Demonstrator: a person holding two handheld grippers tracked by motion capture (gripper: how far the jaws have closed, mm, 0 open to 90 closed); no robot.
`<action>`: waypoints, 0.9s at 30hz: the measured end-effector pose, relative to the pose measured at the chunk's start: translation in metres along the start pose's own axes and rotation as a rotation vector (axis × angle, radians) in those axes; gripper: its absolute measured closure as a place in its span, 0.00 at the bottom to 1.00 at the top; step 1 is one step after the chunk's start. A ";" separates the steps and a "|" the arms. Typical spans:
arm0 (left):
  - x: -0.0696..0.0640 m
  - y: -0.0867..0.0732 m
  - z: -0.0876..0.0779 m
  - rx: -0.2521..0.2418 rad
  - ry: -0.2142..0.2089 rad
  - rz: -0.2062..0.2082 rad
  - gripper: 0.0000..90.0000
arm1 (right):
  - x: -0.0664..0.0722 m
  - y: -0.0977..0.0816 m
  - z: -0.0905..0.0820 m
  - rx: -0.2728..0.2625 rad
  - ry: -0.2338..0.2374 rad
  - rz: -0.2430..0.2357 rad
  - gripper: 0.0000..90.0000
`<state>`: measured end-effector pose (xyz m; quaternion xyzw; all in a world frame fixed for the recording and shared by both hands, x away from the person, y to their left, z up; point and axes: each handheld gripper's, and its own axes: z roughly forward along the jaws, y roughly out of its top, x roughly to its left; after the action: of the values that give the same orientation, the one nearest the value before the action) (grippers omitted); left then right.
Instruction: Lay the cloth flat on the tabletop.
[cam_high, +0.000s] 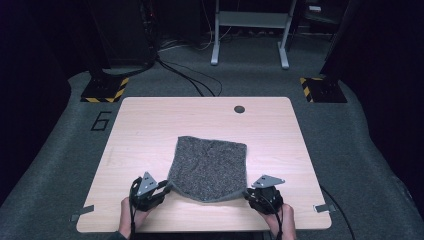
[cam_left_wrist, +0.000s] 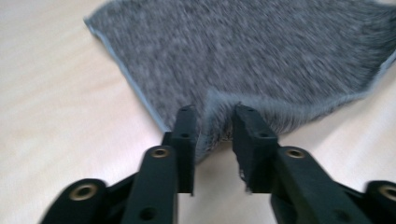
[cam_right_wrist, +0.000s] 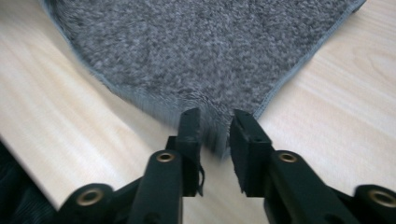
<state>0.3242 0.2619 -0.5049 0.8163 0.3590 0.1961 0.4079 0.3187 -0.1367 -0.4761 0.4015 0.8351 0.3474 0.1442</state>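
A grey fuzzy cloth (cam_high: 210, 167) lies spread on the light wooden table (cam_high: 150, 120), and its near edge sags toward me. My left gripper (cam_high: 165, 186) is at the cloth's near left corner, my right gripper (cam_high: 248, 194) at its near right corner. In the left gripper view the jaws (cam_left_wrist: 212, 116) stand apart with the bunched corner of the cloth (cam_left_wrist: 243, 51) loose between them. In the right gripper view the jaws (cam_right_wrist: 215, 116) are likewise parted, and the hemmed corner of the cloth (cam_right_wrist: 201, 46) pokes into the gap without being pinched.
A small dark round hole (cam_high: 239, 109) sits near the table's far edge. Beyond the table are a grey frame (cam_high: 250, 30), cables and two hazard-striped bases (cam_high: 105, 90) (cam_high: 322, 89). The table's near edge (cam_right_wrist: 28, 154) runs close by my right gripper.
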 end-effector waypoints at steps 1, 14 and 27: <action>0.001 -0.002 -0.005 -0.004 0.018 -0.003 0.67 | 0.000 -0.002 -0.003 -0.006 0.003 0.004 0.75; 0.025 0.048 0.017 -0.011 0.052 -0.016 0.27 | -0.010 0.030 0.017 -0.046 -0.017 0.048 0.35; 0.014 0.022 0.060 0.164 0.037 0.042 0.16 | -0.013 0.038 0.088 0.081 -0.047 0.017 0.11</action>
<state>0.3800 0.2318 -0.5220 0.8505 0.3639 0.1897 0.3289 0.3950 -0.0891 -0.5133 0.4219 0.8415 0.3049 0.1445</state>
